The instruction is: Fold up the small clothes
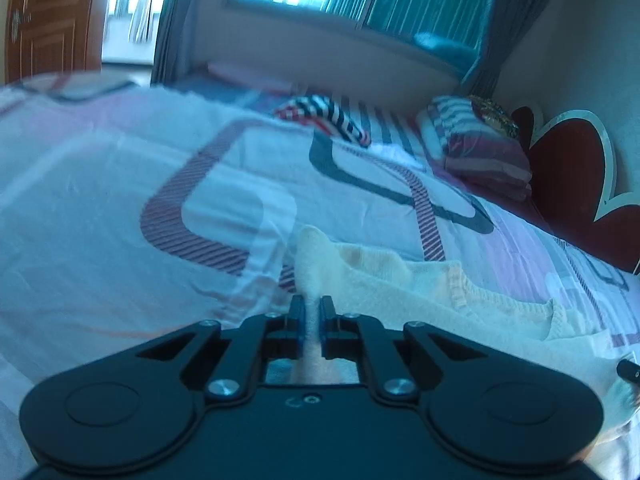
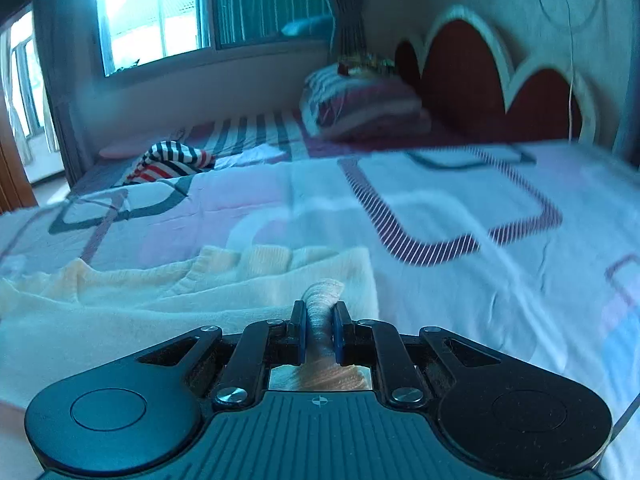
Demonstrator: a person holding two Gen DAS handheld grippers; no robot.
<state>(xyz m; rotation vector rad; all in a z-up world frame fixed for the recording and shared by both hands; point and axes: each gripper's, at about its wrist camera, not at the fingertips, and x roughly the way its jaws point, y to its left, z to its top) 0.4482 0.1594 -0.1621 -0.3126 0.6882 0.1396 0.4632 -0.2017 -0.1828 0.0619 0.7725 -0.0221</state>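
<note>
On the bed, right at the near edge, the left gripper is clamped on a pinched-up fold of a cream knitted garment, the cloth standing up between its pads as a narrow ridge. The right gripper is likewise closed tight on a bunched, ribbed edge of the same garment, a roll of knit poking out past its fingertips. Between the two, the garment lies spread and rumpled on the bedspread, its ribbed neckline facing the far side.

Out from there the bedspread runs pale, printed with rounded rectangles in striped maroon and dark grey. Farther off, towards the far side of the bed, a striped cloth in red, white and navy lies crumpled. Near it, against the headboard, sits a stack of folded striped bedding. The headboard is dark red with a white scalloped border. Beyond the bed a window glows bright, with curtains drawn partway, and a wooden door stands at the far left.
</note>
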